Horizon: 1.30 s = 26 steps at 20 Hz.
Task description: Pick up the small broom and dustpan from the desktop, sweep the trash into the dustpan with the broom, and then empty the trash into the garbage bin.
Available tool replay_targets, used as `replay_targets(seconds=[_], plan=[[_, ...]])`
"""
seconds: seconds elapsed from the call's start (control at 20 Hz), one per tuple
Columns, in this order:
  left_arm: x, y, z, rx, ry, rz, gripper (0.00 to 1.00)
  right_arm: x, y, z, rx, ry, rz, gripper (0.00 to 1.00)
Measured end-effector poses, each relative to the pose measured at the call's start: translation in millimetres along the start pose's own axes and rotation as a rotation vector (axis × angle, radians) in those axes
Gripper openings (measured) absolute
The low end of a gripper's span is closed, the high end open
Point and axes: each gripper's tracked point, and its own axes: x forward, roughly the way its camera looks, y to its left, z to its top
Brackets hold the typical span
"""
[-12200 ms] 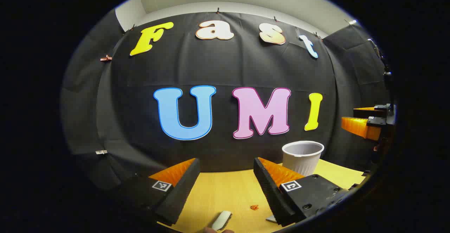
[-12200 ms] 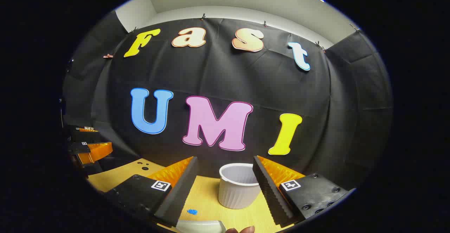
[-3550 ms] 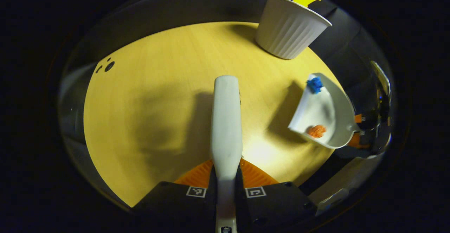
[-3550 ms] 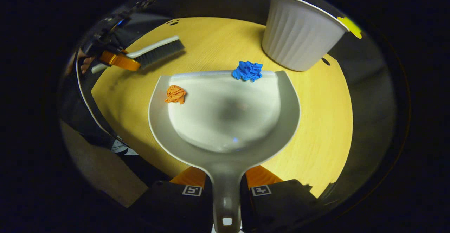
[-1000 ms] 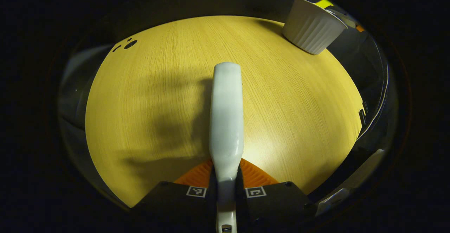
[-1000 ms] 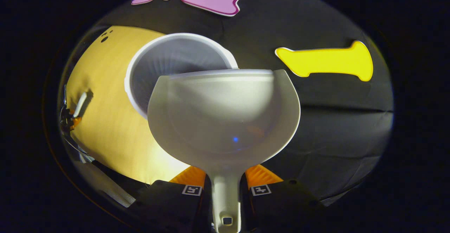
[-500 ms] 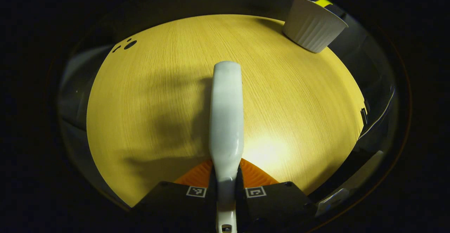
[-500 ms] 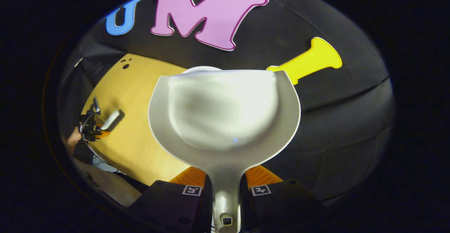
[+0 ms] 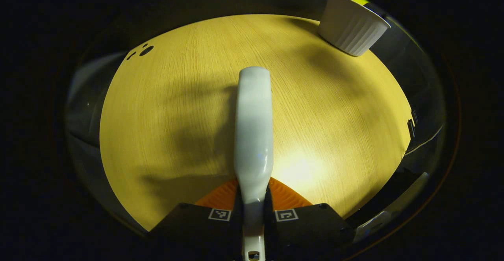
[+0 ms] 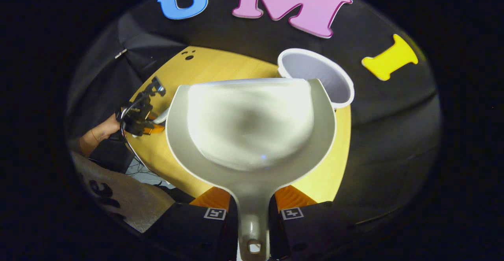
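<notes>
The white plastic dustpan (image 10: 252, 131), seemingly empty, is gripped by its handle in the right claw (image 10: 252, 208), held aloft near the white ribbed garbage bin (image 10: 317, 78) at the yellow wooden surface's (image 9: 177, 95) far edge, likely after tipping. The white-handled broom (image 9: 253, 127) is clamped in the left claw (image 9: 253, 210) above the surface, kept clear.

Broom (image 9: 253, 135) bristles hidden beneath its back; bin (image 10: 315, 76) partly behind dustpan (image 10: 250, 131).

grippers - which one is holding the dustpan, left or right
The right gripper: its fingers clamp the dustpan handle. The left gripper holds the broom instead.
</notes>
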Motion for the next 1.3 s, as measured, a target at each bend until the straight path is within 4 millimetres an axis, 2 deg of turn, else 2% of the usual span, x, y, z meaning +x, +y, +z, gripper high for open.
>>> replay_targets(seconds=[0.15, 0.3, 0.35, 0.4, 0.45, 0.5, 0.55, 0.7, 0.8, 1.05, 1.1, 1.15, 1.2, 1.3], plan=[[1.1, -1.4, -2.0, 0.015, 0.006, 0.016, 0.26, 51.6, 28.9, -25.5, 0.017, 0.022, 0.014, 0.35], [1.2, -2.2, -3.0, 0.041, 0.015, 0.037, 0.27, 104.6, 47.9, -44.9, 0.017, 0.05, 0.003, 0.35], [2.0, -2.4, -4.4, 0.048, 0.018, 0.044, 0.26, 117.9, 54.4, -49.9, 0.025, 0.061, 0.006, 0.32], [2.2, -2.3, -3.4, 0.052, 0.019, 0.052, 0.26, 131.8, 60.4, -53.5, 0.03, 0.064, 0.011, 0.35], [2.2, -2.2, -4.1, 0.051, 0.021, 0.059, 0.26, 143.8, 66.5, -55.6, 0.034, 0.058, 0.018, 0.33], [2.3, -2.2, -3.1, 0.05, 0.023, 0.064, 0.26, 154.9, 70.9, -56.3, 0.042, 0.048, 0.02, 0.39], [2.0, -2.1, -3.6, 0.052, 0.026, 0.068, 0.26, 163.9, 73.5, -57.3, 0.048, 0.042, 0.021, 0.35], [1.6, -1.8, -3.6, 0.059, 0.036, 0.082, 0.28, 186.1, 72.7, -61.9, 0.062, 0.045, 0.003, 0.35], [2.9, -1.1, -4.7, 0.068, 0.047, 0.094, 0.29, 192.6, 71.0, -66.7, 0.077, 0.057, 0.001, 0.36], [2.3, 0.5, -5.4, 0.095, 0.062, 0.126, 0.3, 203.7, 73.0, -80.5, 0.079, 0.092, 0.024, 0.36], [3.3, 1.5, -4.4, 0.101, 0.064, 0.131, 0.3, 205.1, 73.6, -83.0, 0.08, 0.096, 0.031, 0.39], [4.3, 2.5, -5.5, 0.107, 0.066, 0.137, 0.28, 205.7, 74.2, -83.0, 0.09, 0.095, 0.041, 0.37], [4.0, 3.1, -5.3, 0.111, 0.068, 0.14, 0.31, 207.4, 73.9, -83.1, 0.095, 0.095, 0.042, 0.37], [2.9, 2.0, -6.1, 0.113, 0.068, 0.144, 0.3, 210.2, 73.7, -84.8, 0.086, 0.097, 0.047, 0.37]])
